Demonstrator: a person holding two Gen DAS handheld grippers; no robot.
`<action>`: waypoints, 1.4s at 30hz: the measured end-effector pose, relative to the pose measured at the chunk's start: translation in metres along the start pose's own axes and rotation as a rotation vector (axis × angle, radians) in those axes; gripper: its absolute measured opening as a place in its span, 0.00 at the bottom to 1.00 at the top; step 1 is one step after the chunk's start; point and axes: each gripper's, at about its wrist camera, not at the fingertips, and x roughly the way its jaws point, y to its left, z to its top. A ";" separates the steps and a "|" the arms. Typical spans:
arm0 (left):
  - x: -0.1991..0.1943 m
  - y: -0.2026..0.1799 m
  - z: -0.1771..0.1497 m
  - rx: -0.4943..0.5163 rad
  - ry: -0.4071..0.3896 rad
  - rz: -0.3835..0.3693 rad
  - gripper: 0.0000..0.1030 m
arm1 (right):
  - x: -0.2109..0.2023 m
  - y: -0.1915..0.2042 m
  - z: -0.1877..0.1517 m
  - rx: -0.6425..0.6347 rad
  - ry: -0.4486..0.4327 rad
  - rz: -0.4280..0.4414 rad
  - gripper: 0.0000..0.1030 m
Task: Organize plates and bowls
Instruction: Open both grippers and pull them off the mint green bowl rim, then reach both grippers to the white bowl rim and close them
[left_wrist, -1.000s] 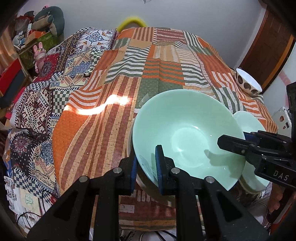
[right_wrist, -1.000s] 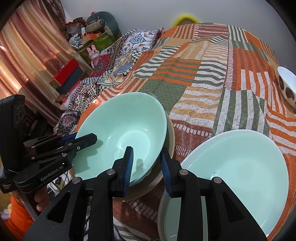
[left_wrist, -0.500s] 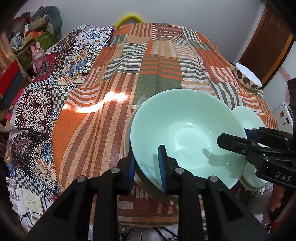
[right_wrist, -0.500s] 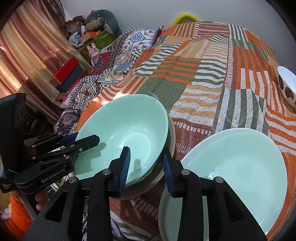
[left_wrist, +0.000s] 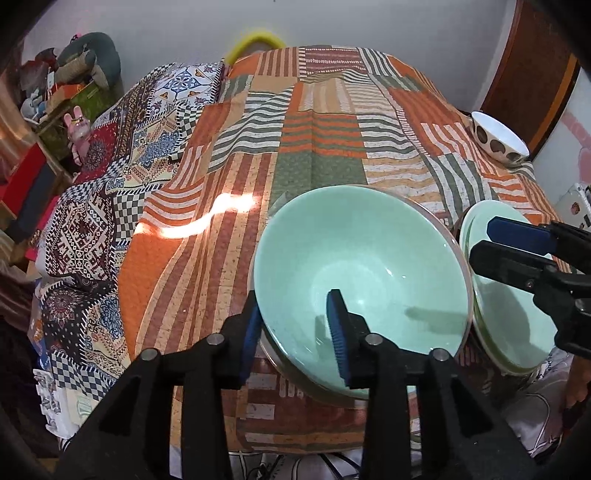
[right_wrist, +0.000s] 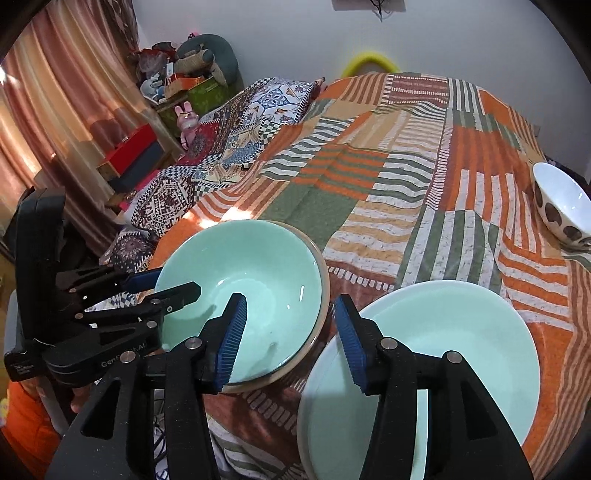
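A mint green bowl (left_wrist: 362, 266) (right_wrist: 243, 288) sits nested in a beige-rimmed bowl (right_wrist: 321, 295) near the bed's front edge. My left gripper (left_wrist: 295, 332) straddles its near-left rim, one finger inside and one outside. Its jaws are opening and the pads stand off the rim. My right gripper (right_wrist: 291, 339) straddles the bowl's right rim the same way, jaws opening, with a gap beside its outer finger. Each gripper shows in the other's view, the right gripper (left_wrist: 506, 245) and the left gripper (right_wrist: 170, 283). To the right lies a stack of mint plates (right_wrist: 443, 350) (left_wrist: 506, 325).
A white bowl with brown spots (left_wrist: 498, 140) (right_wrist: 561, 206) stands at the far right edge of the striped patchwork bedspread (left_wrist: 317, 155). A patterned quilt (left_wrist: 110, 177) drapes the left side. Shelves with toys (right_wrist: 177, 92) and a curtain lie beyond it.
Both grippers' jaws have widened off the mint bowl's rim, which they pinched a second ago. The bowl has settled lower into the beige-rimmed bowl.
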 end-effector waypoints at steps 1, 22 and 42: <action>-0.002 0.000 0.000 0.001 -0.008 0.006 0.43 | 0.000 0.000 0.000 0.002 0.000 0.001 0.45; -0.101 -0.055 0.053 0.039 -0.302 -0.068 0.59 | -0.082 -0.075 0.004 0.131 -0.194 -0.099 0.46; -0.062 -0.199 0.169 0.195 -0.357 -0.202 0.88 | -0.148 -0.233 0.010 0.393 -0.344 -0.358 0.52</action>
